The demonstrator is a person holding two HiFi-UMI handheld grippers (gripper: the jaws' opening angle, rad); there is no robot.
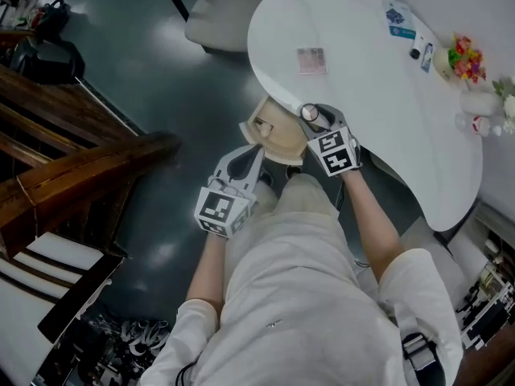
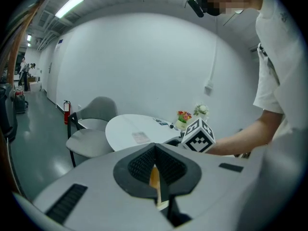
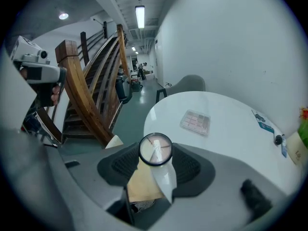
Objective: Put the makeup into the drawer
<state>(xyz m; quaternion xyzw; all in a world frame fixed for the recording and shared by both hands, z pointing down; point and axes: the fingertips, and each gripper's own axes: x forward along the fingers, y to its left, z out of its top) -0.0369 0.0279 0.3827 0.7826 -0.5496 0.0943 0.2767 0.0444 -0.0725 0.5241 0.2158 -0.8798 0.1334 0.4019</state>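
A round clear-lidded makeup compact (image 3: 155, 148) sits between the pads of my right gripper (image 3: 155, 154), which is shut on it. In the head view this gripper (image 1: 312, 119) holds the compact (image 1: 308, 112) at the near edge of the white table (image 1: 362, 95), just above the open beige drawer (image 1: 269, 127). Part of the drawer (image 3: 142, 182) shows below the jaws. A flat eyeshadow palette (image 1: 311, 59) lies on the tabletop, and it appears again (image 3: 196, 121) past the compact. My left gripper (image 1: 249, 155) hangs shut and empty near the drawer's front; its pads (image 2: 144, 165) meet at the tip.
A grey chair (image 1: 217, 14) stands at the table's far side. A wooden staircase (image 1: 72, 167) fills the left. Flowers (image 1: 467, 59), cards (image 1: 398, 18) and small items line the table's far right edge. A hand holding a camera (image 3: 36, 73) is at the left.
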